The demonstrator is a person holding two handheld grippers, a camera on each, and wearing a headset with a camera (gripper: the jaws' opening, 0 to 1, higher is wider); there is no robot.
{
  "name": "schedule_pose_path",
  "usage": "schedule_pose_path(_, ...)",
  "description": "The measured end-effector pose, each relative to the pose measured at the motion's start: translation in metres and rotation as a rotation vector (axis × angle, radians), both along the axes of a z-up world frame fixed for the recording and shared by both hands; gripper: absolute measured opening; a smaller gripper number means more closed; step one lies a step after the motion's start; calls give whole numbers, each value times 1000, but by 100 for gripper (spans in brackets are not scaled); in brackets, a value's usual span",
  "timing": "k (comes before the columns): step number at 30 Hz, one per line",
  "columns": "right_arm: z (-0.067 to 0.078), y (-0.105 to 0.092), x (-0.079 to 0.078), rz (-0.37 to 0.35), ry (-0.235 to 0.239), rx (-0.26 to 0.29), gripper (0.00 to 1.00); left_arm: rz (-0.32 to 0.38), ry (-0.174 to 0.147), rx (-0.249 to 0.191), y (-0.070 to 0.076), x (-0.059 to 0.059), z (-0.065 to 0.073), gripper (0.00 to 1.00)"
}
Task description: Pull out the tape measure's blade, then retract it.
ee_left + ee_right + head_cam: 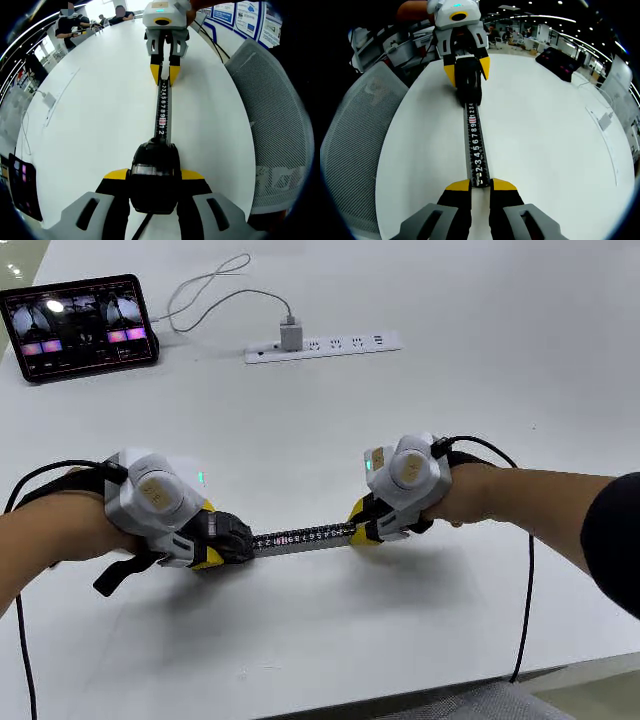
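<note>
We work at a broad white table in a large, brightly lit room; in the left gripper view it runs far ahead to where people sit at its far end, with posters on the wall to the right. On the far part of the table lie a tablet with a lit screen and a white power strip with a charger plugged in, its cable looping away behind. Both are well apart from our grippers, with bare surface between. The tape measure lies across the table near its front edge. The left gripper has its jaws closed around the black case, which sits gripped between the yellow tips in its own view. The blade is drawn out a short way, flat and straight, showing numbers up to about twelve. The right gripper has its jaws nearly together, pinching the blade's free end. In the right gripper view, the case sits at the far end of the blade. A grey mesh chair stands just off the front edge. The table is open on the far side.
</note>
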State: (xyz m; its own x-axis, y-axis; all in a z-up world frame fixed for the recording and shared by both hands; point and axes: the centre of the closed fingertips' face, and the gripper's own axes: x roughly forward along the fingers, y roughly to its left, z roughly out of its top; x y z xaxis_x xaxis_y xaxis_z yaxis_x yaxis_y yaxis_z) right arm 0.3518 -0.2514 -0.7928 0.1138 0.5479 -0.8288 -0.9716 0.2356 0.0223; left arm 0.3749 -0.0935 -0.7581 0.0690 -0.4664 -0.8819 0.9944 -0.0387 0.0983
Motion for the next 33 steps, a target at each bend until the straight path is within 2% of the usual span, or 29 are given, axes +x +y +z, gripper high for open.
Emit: schedule_pose_path(33, -1, -18, -3, -15, 2, -8, 8, 1, -1, 4, -1, 1, -2, 31)
